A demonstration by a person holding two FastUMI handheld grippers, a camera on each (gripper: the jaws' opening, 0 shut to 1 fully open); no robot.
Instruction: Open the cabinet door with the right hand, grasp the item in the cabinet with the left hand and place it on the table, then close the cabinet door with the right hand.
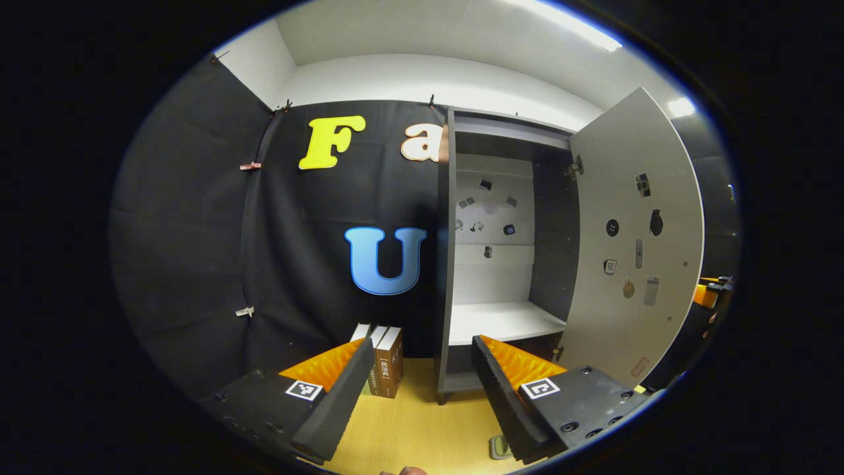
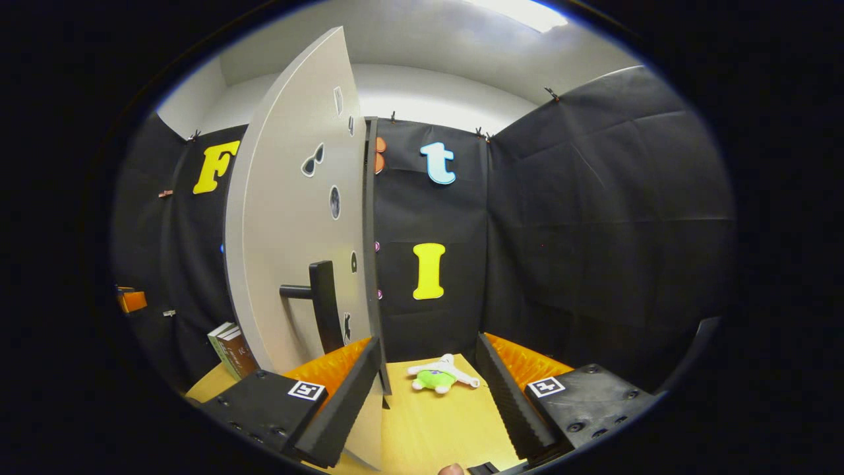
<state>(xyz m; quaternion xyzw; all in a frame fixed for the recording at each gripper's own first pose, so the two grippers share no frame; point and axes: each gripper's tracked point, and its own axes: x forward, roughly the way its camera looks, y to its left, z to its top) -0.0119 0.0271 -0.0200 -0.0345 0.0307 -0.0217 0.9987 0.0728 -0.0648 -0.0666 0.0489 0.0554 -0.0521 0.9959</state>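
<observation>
With the grey flat-panel cabinet door (image 2: 290, 218) swung wide, its black bar handle (image 2: 321, 300) at 10 o'clock of the right gripper (image 2: 428, 389), both that and the left gripper (image 1: 422, 382) stand apart and empty, as the green-and-white plush toy (image 2: 438, 377) already lies on the yellow wooden table (image 2: 448, 429), leaving closure.

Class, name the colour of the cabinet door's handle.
Black handle, clearest in the right gripper view.

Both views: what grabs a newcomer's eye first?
The cabinet stands wide open, its door swung out right and the shelf bare. In the right gripper view the door's handle sits just ahead of the fingers, and a green-and-white plush toy lies on the table.
</observation>
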